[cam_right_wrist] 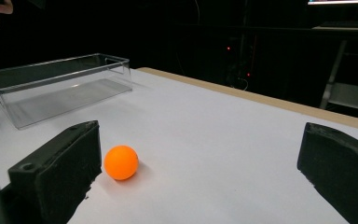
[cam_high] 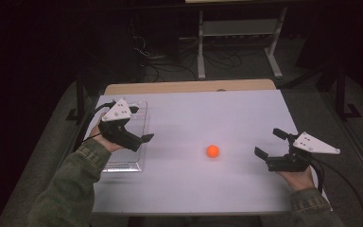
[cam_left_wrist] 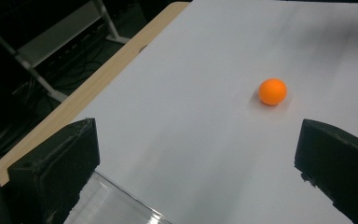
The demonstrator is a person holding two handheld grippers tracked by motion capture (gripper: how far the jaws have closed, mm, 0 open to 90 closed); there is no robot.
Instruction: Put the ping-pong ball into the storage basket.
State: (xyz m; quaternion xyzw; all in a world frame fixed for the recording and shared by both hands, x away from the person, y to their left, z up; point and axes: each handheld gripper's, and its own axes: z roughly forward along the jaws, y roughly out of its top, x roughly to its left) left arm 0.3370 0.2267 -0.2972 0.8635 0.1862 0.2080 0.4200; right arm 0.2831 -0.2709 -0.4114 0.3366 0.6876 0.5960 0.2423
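Orange ball (cam_high: 212, 151) on white tabletop (cam_high: 194, 118), between both; right hand-held gripper (cam_high: 270, 147) nearer, jaws wide, empty, facing it; left hand-held gripper (cam_high: 147, 138) open, empty, over clear bin (cam_high: 142, 111)

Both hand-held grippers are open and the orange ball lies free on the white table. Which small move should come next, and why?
Probably slide the right hand-held gripper forward toward the orange ball until the ball sits between its jaws. The ball lies loose on the white table; in the right gripper view it rests just ahead of one jaw, and the jaws stand wide apart. The left hand-held gripper hovers over the clear tray.
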